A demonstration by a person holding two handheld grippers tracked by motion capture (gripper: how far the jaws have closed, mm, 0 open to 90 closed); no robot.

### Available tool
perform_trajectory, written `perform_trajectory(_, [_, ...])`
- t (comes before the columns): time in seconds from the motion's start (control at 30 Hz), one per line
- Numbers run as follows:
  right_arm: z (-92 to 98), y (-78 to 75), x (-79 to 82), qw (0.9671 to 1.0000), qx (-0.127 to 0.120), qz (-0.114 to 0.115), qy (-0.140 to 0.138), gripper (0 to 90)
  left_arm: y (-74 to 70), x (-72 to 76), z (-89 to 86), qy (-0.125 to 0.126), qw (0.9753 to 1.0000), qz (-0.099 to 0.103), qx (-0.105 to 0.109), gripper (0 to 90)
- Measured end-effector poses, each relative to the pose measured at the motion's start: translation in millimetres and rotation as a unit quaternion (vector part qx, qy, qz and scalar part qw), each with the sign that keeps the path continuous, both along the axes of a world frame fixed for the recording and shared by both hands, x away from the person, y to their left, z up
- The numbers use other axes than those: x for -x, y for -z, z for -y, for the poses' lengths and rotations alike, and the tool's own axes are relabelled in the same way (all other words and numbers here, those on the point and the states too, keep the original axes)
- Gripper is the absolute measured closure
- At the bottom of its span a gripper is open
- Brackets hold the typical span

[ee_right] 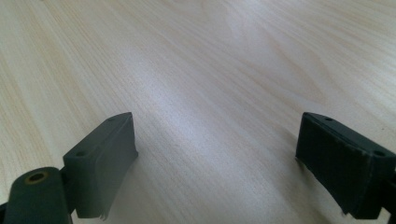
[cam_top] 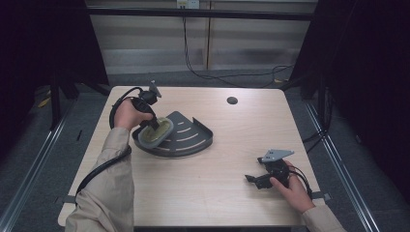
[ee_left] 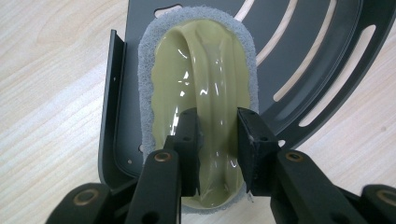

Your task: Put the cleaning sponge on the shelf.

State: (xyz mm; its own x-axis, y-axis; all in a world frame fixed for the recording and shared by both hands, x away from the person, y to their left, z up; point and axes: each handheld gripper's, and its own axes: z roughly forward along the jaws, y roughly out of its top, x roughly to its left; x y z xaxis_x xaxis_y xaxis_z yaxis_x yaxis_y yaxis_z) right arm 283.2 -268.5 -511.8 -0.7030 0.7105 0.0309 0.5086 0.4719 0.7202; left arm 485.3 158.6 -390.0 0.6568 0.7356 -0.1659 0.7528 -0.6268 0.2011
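Left tool point(ee_left: 215, 140) clamped on the raised handle of the olive scrubbing pad point(ee_left: 198, 84), which lies on the dark slotted corner shelf point(cam_top: 191, 137); right tool point(cam_top: 258, 180), jaws apart, rests on the bench point(cam_top: 232, 193) right of the shelf; scrubbing apparently underway, progress indeterminable.

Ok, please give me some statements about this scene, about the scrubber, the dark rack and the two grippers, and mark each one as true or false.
1. The left gripper grips the raised olive handle of the scrubber. True.
2. The scrubber lies on the bare wood, apart from the corner rack. False: it rests on the dark slotted corner rack.
3. The right gripper has its jaws wide apart with nothing between them. True.
4. The right gripper is held over the rack. False: it is low over the table near the person's right edge, away from the rack.
5. The scrubber has a grey pad around its olive top. True.
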Motion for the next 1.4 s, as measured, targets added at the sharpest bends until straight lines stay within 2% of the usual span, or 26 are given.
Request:
perform_trajectory(0.43, [0.0,0.0,0.0,1.0000,0.000,0.000,0.000,11.5,5.1,-7.1,4.5,0.002,0.9999,0.011,0.007,71.1])
perform_trajectory(0.5, [-0.1,0.0,0.0,1.0000,0.000,0.000,0.000,11.5,9.1,-9.0,2.4,0.000,1.0000,0.007,0.003,71.1])
perform_trajectory(0.6, [-0.1,0.0,0.0,1.0000,0.000,0.000,0.000,11.5,14.0,-10.0,-1.6,-0.003,0.9999,0.012,0.005,71.1])
perform_trajectory(0.73, [0.0,0.1,-0.1,1.0000,0.000,0.001,0.000,11.5,20.6,-10.4,-7.0,-0.009,0.9999,0.008,0.005,71.0])
perform_trajectory(0.9, [0.0,0.1,-0.1,1.0000,0.000,0.001,0.000,11.5,24.9,-10.5,-12.4,-0.014,0.9998,0.011,0.007,71.0])
perform_trajectory(1.2, [0.0,0.1,0.0,1.0000,0.000,0.001,0.000,11.5,26.5,-10.3,-10.6,-0.011,0.9997,0.017,-0.014,70.6])
perform_trajectory(1.4, [0.0,0.1,0.0,1.0000,0.000,0.001,0.000,11.5,27.9,-9.4,-10.8,-0.016,0.9995,0.017,-0.020,70.1])
